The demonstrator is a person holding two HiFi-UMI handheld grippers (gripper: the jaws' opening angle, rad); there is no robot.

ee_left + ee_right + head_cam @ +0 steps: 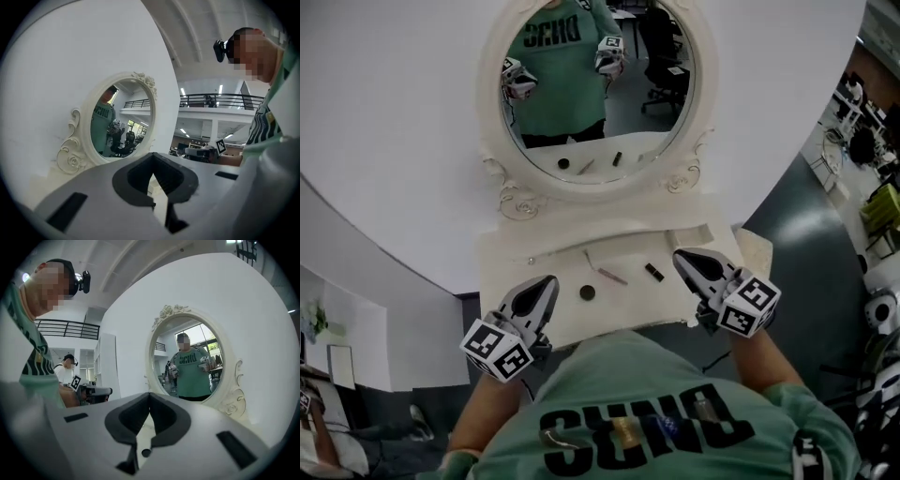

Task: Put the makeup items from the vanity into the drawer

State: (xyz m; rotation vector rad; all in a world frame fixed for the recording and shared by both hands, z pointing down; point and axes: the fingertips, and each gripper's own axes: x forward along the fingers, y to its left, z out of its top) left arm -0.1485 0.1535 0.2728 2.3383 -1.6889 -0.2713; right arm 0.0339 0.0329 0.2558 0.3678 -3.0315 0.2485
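Note:
On the white vanity top [511, 253] lie a small round dark item [587, 292], a thin pinkish stick [612, 277] and a short black tube [653, 272]. My left gripper [549, 281] hovers at the front left of the top, just left of the round item, shut and empty. At the front right, close to the black tube, my right gripper [680, 255] is also shut and empty. The left gripper view shows shut jaws [153, 154] in front of the oval mirror [121, 123]. The right gripper view shows the same [150, 393], with the mirror [187, 362] behind. No drawer is clearly visible.
The ornate oval mirror [598, 84] stands at the back of the vanity on a raised white base [609, 220], against a curved white wall [403, 122]. My green-shirted torso [628, 412] is against the front edge. Grey floor [806, 244] and office furniture lie to the right.

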